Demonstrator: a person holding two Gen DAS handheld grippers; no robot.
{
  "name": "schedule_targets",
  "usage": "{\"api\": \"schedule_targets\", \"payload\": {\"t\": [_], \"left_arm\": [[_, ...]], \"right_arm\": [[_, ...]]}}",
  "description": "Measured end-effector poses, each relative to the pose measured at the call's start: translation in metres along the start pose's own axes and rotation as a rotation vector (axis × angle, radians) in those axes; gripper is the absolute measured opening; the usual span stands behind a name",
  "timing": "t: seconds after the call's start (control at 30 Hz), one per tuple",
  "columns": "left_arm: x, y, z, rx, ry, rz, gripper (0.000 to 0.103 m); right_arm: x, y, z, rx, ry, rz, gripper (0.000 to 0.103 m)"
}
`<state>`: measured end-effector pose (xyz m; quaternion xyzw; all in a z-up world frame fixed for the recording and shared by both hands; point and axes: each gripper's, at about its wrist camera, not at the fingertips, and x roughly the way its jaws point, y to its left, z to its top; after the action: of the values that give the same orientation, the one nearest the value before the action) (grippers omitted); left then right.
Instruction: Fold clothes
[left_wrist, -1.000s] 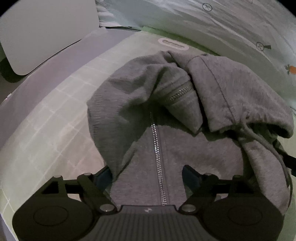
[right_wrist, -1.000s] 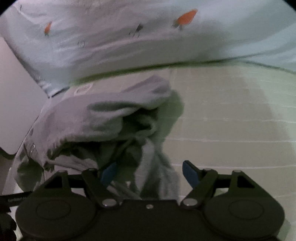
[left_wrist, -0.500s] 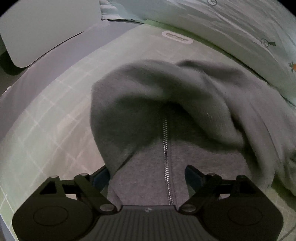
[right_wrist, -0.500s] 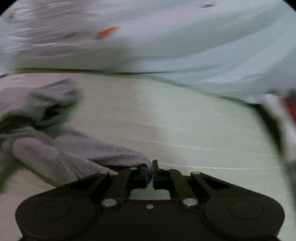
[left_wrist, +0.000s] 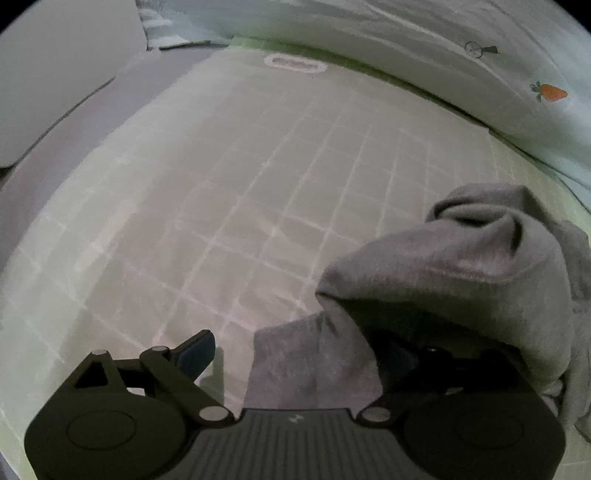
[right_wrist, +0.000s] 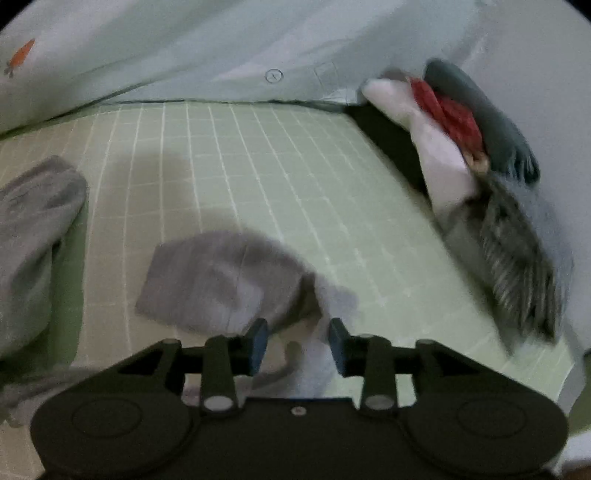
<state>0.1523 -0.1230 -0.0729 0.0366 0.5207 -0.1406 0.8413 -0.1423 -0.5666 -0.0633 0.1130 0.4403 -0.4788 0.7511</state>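
A: Hoodie (left_wrist: 458, 280) location?

B: On the green grid mat (left_wrist: 229, 192), bunched — grey fabric lies heaped over the right finger of the left gripper (left_wrist: 295, 354), with a flat flap between the fingers.

A: Left gripper state?

B: Jaws wide apart, just been opening further; the fabric between them is not pinched.

A: Right gripper (right_wrist: 298, 341)?

B: Jaws partly apart, just been opening. A sleeve end (right_wrist: 221, 280) lies on the mat just ahead of the fingertips, with a strip of fabric running back between them (the pads do not press on it).

A: Surroundings?

B: A pale blanket (right_wrist: 221, 48) along the far edge — and a clothes pile (right_wrist: 480, 155) at the mat's right edge.
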Motion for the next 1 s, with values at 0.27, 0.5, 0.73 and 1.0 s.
{"api": "schedule_targets", "payload": {"t": [0.27, 0.5, 0.73, 1.0], "left_arm": [[-0.048, 0.015, 0.014, -0.082, -0.123, -0.024, 0.094], [-0.076, -0.030, 0.031, 0.086, -0.257, -0.129, 0.092], [-0.059, -0.127, 0.041, 0.368, -0.244, -0.244, 0.084], [-0.004, -0.196, 0.051, 0.386, -0.057, -0.322, 0.084]], "right_arm": [[-0.019, -0.013, -0.010, 0.139, -0.086, 0.101, 0.093], [-0.010, -0.012, -0.004, 0.126, -0.073, 0.134, 0.095], [0.000, -0.009, -0.008, 0.145, -0.051, 0.159, 0.096], [0.009, -0.008, -0.019, 0.193, -0.001, 0.146, 0.096]]}}
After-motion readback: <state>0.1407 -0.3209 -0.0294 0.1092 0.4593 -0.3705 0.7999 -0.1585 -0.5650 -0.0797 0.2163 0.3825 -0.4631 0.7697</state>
